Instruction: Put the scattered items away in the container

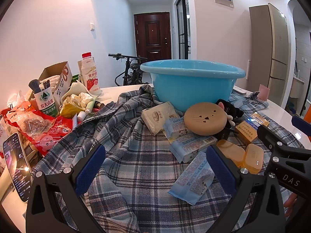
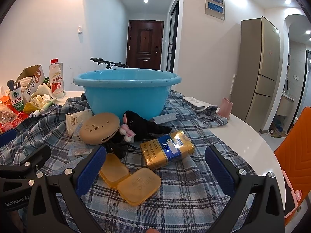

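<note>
A blue plastic basin (image 1: 192, 83) (image 2: 126, 93) stands at the back of a plaid cloth (image 1: 136, 165) (image 2: 184, 194). Before it lie a tan round case (image 1: 205, 118) (image 2: 100, 128), a black plush toy (image 2: 140, 126), several blue tissue packs (image 1: 194, 180), a cream packet (image 1: 159, 116), a gold carton (image 2: 167, 149) (image 1: 250, 128) and two amber soap boxes (image 2: 139, 185) (image 1: 252, 158). My left gripper (image 1: 155, 170) is open and empty, a blue tissue pack just inside its right finger. My right gripper (image 2: 153, 170) is open and empty over the amber boxes.
Clutter fills the table's left: a red-capped bottle (image 1: 90, 73), a cardboard box (image 1: 56, 77), snack bags (image 1: 38, 124), a phone (image 1: 16, 165). A pink cup (image 2: 224, 108) and a white remote (image 2: 193, 102) sit at the right. An orange chair (image 2: 293, 155) stands beside the table.
</note>
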